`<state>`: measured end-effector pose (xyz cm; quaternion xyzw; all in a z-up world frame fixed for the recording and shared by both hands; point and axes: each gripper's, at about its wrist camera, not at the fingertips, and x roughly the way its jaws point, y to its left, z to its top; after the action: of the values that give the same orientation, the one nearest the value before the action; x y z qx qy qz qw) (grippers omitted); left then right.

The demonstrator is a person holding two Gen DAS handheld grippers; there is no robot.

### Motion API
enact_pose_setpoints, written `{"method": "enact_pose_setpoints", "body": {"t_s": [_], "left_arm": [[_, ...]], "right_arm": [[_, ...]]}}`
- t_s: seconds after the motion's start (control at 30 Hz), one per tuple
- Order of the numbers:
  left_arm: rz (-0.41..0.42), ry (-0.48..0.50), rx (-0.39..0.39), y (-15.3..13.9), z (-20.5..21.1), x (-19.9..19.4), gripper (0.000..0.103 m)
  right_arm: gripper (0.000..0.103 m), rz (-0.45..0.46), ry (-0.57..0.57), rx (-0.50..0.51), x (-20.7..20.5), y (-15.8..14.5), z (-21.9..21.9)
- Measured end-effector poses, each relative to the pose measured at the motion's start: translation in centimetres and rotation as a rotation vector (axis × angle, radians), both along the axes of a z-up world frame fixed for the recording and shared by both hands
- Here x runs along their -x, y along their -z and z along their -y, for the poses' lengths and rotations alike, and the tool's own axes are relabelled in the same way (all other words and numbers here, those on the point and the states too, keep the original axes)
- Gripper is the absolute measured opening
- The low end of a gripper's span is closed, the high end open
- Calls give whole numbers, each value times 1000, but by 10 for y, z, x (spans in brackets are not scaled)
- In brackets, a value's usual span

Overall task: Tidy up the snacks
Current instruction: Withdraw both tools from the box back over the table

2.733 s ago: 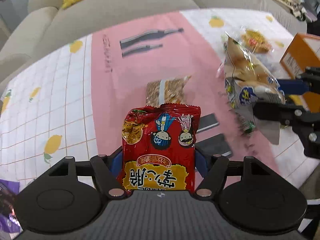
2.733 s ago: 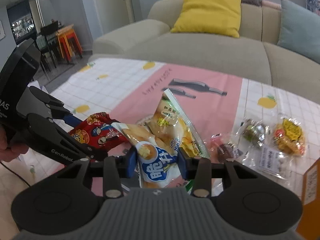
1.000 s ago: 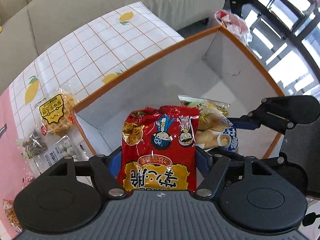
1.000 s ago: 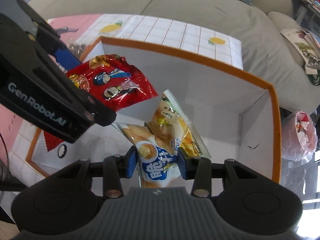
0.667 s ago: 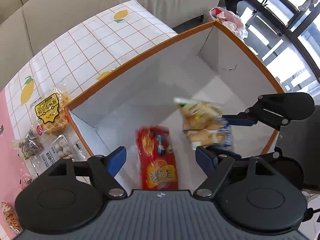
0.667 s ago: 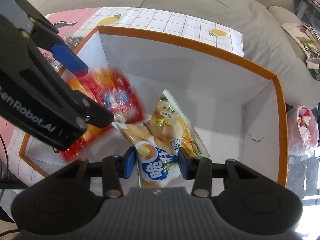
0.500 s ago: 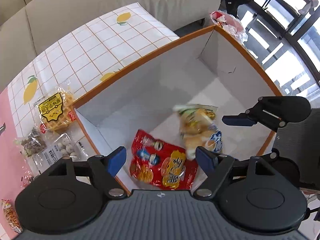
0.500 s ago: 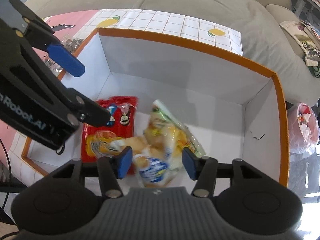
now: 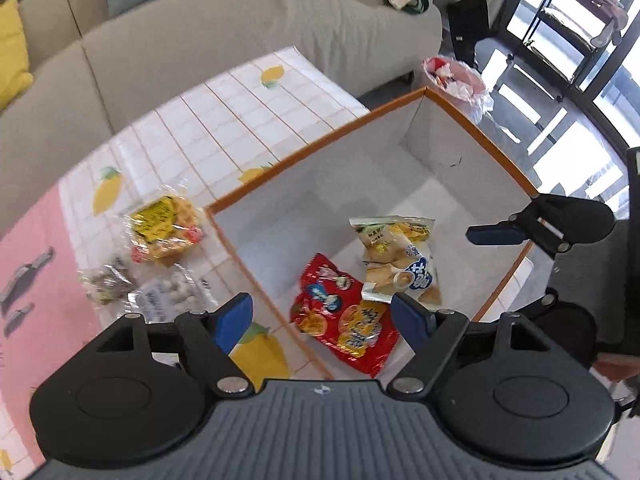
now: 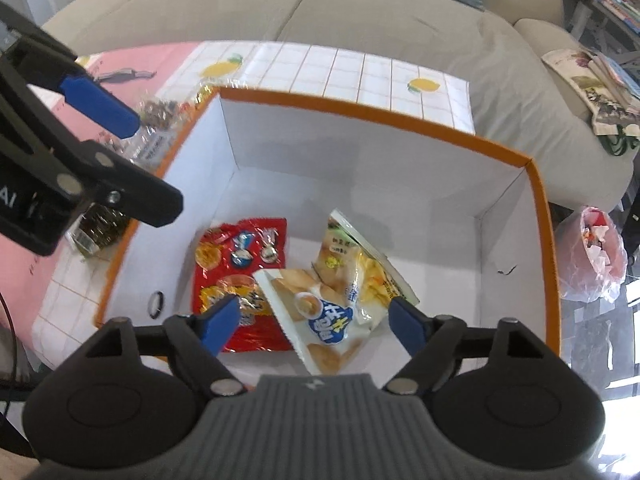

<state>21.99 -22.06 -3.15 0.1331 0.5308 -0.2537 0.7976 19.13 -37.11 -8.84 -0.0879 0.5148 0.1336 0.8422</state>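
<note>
Two snack packets lying on the floor of the orange-rimmed box (image 10: 376,114).

The red packet (image 10: 240,276) lay flat at the left of the white interior, its right edge overlapped by the pale chip packet (image 10: 336,292) (a crumpled bag with a blue roundel). Above them the right gripper (image 10: 310,318) had just been spreading its jaws and held nothing; the left gripper (image 9: 322,314) stood fully apart, likewise empty, over the box's near corner. Outside the box, on the lemon-print tablecloth (image 9: 256,100), remained a yellow waffle packet (image 9: 166,232) and smaller clear bags (image 9: 160,292); a beige sofa (image 10: 304,4) lay beyond.
</note>
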Motion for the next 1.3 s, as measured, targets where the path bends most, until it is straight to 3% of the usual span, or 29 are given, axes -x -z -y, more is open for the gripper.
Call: {"method": "enact_pose_setpoints", "body": {"t_s": [0.37, 0.6, 0.87, 1.1, 1.3], "left_arm": [[272, -51, 59, -57, -52, 72, 92], [348, -190, 103, -58, -118, 110, 92], [301, -384, 80, -15, -193, 135, 92], [259, -440, 108, 11, -244, 145, 92], [254, -476, 147, 29, -280, 150, 92]], "right_arm": [[81, 185, 156, -133, 51, -68, -21], [85, 318, 246, -210, 91, -87, -67], [85, 337, 264, -268, 116, -67, -139], [85, 250, 236, -240, 113, -29, -187], [85, 242, 205, -187, 104, -4, -210]]}}
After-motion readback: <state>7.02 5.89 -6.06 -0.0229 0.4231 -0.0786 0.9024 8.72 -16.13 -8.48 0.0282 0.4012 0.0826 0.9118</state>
